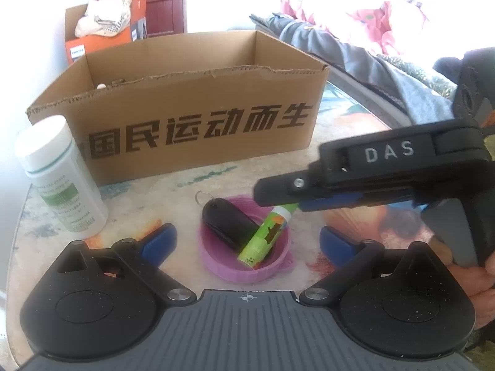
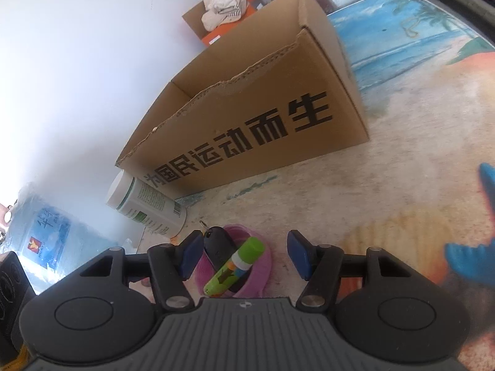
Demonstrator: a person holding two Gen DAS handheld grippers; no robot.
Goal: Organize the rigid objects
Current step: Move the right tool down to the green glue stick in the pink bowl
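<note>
So both grippers have their blue-padded jaws spread apart, nothing pinched in either one. The left gripper [image 1: 248,238] sits low with the small round purple plastic bowl [image 1: 216,266] right between its fingers, pads clear of the rim on both sides. The right gripper [image 2: 243,255] comes in from the side, its jaws around the far end of the green glue-stick-shaped tube with the white collar [image 2: 238,262]; I can't tell if a pad actually touches it, but it isn't squeezed.

Count-wise: one purple bowl, and two things inside it, the green tube leaning tilted across it and one black oval key fob [image 1: 227,225] with a thin metal ring [image 1: 202,198] poking out over the bowl's back edge. The two are touching. One white cylindrical plastic bottle with a green label [image 1: 62,179] stands upright to the left, just beside the corner of the one big brown open-topped cardboard box with black printed characters [image 1: 191,117]. A small pale item peeks above the box's torn front edge; too little shows to say what.

Room to move: open beach-print tabletop [image 2: 417,160] on the right side of the box and in front of it. The table's edge curves round on the left, close behind the bottle. A clear blue water jug [image 2: 46,235] sits off that side, and an orange box with crumpled white cloth [image 1: 102,18] on top is behind the cardboard box.
</note>
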